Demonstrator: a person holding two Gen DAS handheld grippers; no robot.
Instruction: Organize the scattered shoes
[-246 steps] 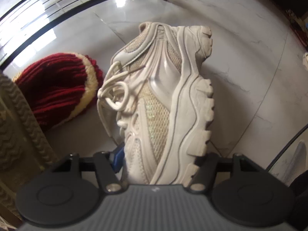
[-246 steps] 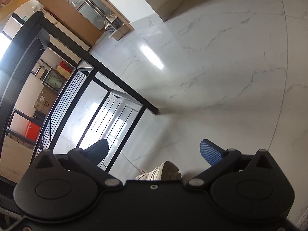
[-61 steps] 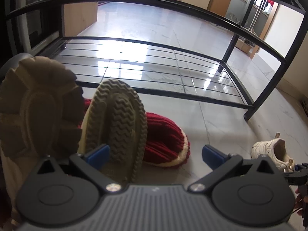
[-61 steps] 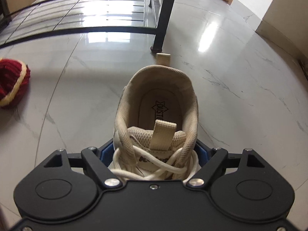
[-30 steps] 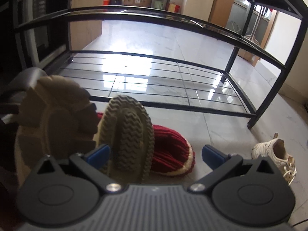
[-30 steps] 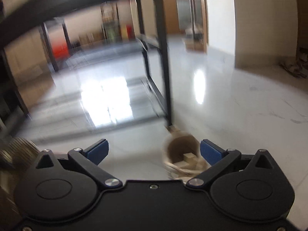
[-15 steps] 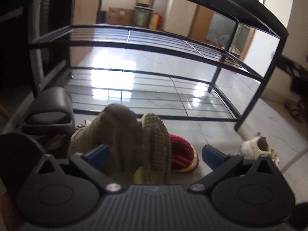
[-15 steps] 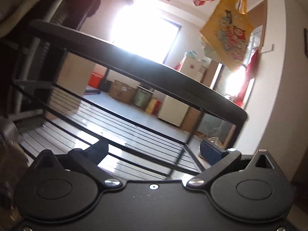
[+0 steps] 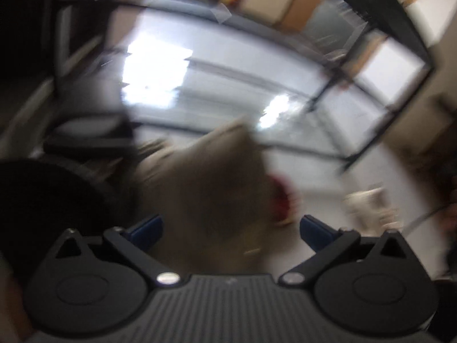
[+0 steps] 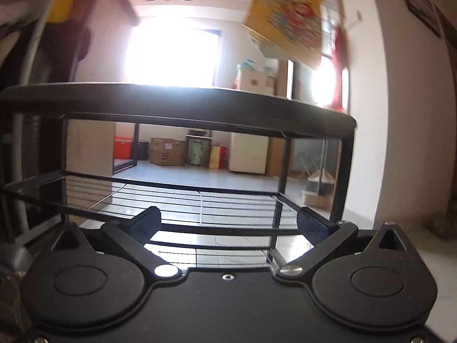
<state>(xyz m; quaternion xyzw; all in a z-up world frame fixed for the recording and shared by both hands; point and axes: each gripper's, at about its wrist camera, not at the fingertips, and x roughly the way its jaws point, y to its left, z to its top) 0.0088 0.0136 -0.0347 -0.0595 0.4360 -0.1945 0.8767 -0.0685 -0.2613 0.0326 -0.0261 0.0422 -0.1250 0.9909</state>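
A blurred tan, upturned shoe (image 9: 205,183) fills the space ahead of the left gripper (image 9: 230,228), whose jaws stand spread with nothing pinched. A blurred red knitted slipper (image 9: 281,200) lies on the pale marble floor (image 9: 322,177) beside it, and a cream sneaker (image 9: 368,205) sits further right. The right gripper (image 10: 227,223), jaws spread and empty, faces the black metal shoe rack (image 10: 177,100).
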